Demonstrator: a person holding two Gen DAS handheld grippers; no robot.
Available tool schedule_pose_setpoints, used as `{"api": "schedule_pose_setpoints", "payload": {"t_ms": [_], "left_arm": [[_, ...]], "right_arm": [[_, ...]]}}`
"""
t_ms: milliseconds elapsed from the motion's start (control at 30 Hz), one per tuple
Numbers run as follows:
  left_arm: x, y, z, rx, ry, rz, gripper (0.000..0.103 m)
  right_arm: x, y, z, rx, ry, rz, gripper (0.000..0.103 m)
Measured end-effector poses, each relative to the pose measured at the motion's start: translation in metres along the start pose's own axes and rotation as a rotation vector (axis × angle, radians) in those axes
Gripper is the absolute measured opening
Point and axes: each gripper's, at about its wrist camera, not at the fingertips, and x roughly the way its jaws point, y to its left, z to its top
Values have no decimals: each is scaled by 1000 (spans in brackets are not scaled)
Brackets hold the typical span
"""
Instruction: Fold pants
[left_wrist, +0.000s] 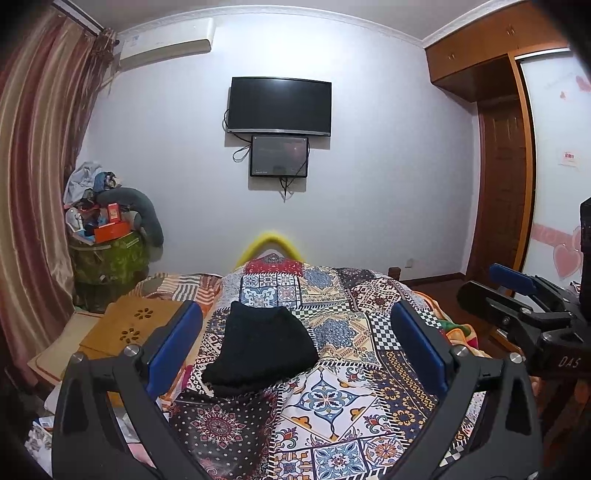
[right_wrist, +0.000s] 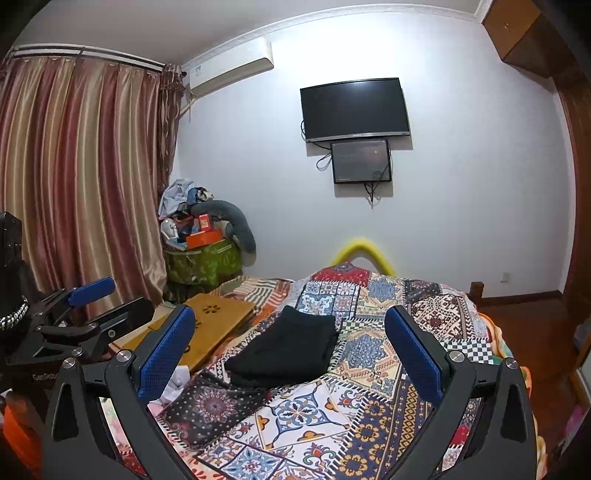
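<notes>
The black pants (left_wrist: 258, 347) lie folded into a compact bundle on the patchwork bedspread (left_wrist: 332, 406); they also show in the right wrist view (right_wrist: 288, 350). My left gripper (left_wrist: 295, 332) is open and empty, held above the bed just short of the pants, which sit between its blue pads (left_wrist: 173, 343). My right gripper (right_wrist: 290, 339) is open and empty, likewise raised with the pants framed between its blue pads (right_wrist: 168, 354). Each gripper shows at the edge of the other's view: the right one (left_wrist: 517, 295) and the left one (right_wrist: 85, 299).
A wooden lap tray (left_wrist: 125, 328) lies at the bed's left side. A cluttered green bin (left_wrist: 107, 254) stands in the corner by the curtain (left_wrist: 33, 184). A TV (left_wrist: 279, 107) hangs on the far wall. A wardrobe (left_wrist: 509, 147) is at right.
</notes>
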Motion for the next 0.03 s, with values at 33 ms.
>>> {"api": "schedule_pose_setpoints", "payload": {"t_ms": [33], "left_arm": [[0, 0, 0, 2, 2, 0, 103]], "right_arm": [[1, 0, -1, 0, 2, 0, 102]]}}
